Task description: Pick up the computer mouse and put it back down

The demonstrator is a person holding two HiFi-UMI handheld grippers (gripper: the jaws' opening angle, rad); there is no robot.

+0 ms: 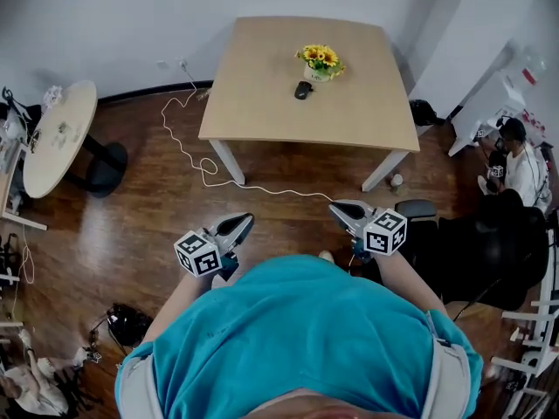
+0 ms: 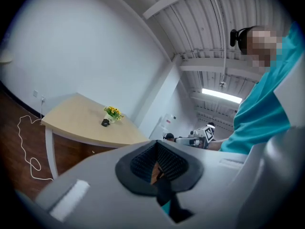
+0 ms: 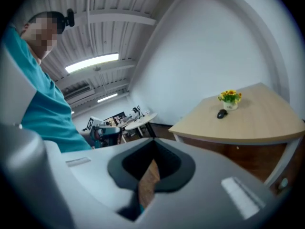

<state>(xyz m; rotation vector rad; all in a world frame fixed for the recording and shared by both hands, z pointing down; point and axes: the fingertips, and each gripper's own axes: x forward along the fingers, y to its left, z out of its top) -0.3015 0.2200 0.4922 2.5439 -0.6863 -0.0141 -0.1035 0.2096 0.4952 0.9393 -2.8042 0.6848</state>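
Observation:
The black computer mouse (image 1: 303, 90) lies on the far half of the light wooden table (image 1: 262, 103), just left of a small pot of yellow flowers (image 1: 320, 61). It also shows small in the left gripper view as the mouse (image 2: 105, 122) and in the right gripper view as the mouse (image 3: 221, 113). My left gripper (image 1: 244, 223) and right gripper (image 1: 337, 208) are held close to my body over the wood floor, well short of the table. Both point toward it, each with its jaws together and nothing held: left gripper (image 2: 157, 168), right gripper (image 3: 151, 168).
A white cable (image 1: 188, 151) snakes over the floor in front of the table's left leg. A round white table (image 1: 57, 133) stands at the left. A black chair (image 1: 489, 251) and a seated person (image 1: 524, 168) are at the right, and a black bag (image 1: 129, 323) lies on the floor at lower left.

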